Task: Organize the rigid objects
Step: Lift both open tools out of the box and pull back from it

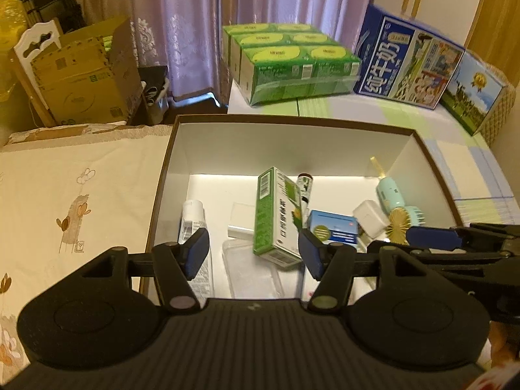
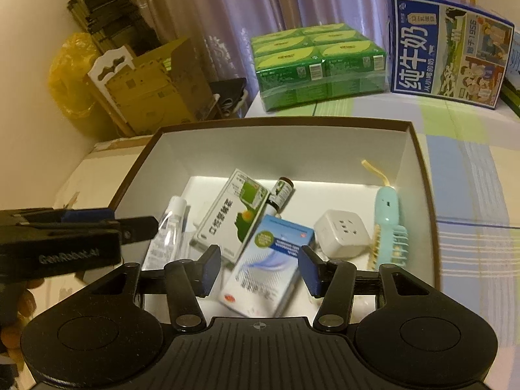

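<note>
Left tongs (image 1: 253, 253): hovering over the near edge of the box (image 1: 292, 120), blue pads (image 1: 197, 250) standing apart, gripping nothing.

Right tongs (image 2: 260, 269): likewise hanging above the near part of the box (image 2: 286, 122), pads spread wide, nothing between them. In the left view they are reaching in from the right (image 1: 432, 239).

Blue-and-white carton (image 2: 269, 260): lying flat on the box floor, showing between the right tongs' pads, below them.

Green-and-white carton (image 1: 279, 214): lying in the middle of the box, tilting against its neighbours; its corner is overlapping the blue-and-white carton.

Clear tube (image 2: 169, 230): lying at the left side of the box floor, beside the green-and-white carton.

White socket cube (image 2: 341, 234): sitting right of the blue-and-white carton.

Mint hand fan (image 2: 388, 224): leaning near the right wall, just beside the socket cube, yellow strap trailing up behind it.

Small brown bottle (image 2: 282, 193): lying behind the cartons, toward the far wall.

Green wrapped pack (image 1: 286, 61): resting on the striped surface beyond the box.

Blue milk carton case (image 1: 406, 61): standing to the right of the green pack.

Cardboard box (image 1: 87, 74): standing at far left, before the curtain (image 1: 195, 16).
</note>
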Available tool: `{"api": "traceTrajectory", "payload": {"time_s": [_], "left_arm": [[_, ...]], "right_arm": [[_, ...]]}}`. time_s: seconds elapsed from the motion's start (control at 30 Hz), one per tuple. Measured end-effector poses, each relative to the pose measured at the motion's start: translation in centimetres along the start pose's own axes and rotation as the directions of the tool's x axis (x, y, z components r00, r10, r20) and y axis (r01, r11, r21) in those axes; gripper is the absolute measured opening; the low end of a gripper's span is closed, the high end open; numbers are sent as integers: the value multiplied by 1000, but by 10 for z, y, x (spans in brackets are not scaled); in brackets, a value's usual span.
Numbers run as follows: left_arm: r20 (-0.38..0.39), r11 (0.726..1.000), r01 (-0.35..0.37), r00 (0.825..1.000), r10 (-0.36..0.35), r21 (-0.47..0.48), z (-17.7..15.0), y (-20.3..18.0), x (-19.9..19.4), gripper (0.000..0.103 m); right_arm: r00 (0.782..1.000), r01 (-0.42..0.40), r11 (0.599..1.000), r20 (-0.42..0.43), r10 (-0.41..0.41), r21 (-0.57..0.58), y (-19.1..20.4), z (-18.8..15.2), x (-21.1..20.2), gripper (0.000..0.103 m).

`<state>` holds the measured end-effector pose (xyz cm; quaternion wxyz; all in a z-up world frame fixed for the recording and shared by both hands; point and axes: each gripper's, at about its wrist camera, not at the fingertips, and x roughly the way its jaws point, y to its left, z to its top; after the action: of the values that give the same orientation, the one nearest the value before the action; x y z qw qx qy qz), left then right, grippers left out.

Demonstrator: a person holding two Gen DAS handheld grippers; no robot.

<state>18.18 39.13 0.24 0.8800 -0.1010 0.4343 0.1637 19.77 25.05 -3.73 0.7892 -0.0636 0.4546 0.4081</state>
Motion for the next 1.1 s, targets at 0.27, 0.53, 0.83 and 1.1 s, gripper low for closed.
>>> {"api": "traceTrajectory", "payload": {"time_s": [0.27,0.53,0.83,1.1], "left_arm": [[76,999,-7,997,11,-44,-29,-35,-45,67],[128,998,-13,992,20,-59,-57,-82,-75,70],[149,997,-27,988,37,-70,-92,-133,-102,73],[138,998,16,990,-7,-68,-127,-184,-119,73]], "right_arm": [[1000,-15,998,20,17,-69,-28,-29,-47,51],[999,-12,996,36,15,-93,-73,-58,-94,51],[999,8,996,44,-5,-88,-116,-89,-139,51],[999,15,997,47,-11,-76,-148,-120,-178,51]]}}
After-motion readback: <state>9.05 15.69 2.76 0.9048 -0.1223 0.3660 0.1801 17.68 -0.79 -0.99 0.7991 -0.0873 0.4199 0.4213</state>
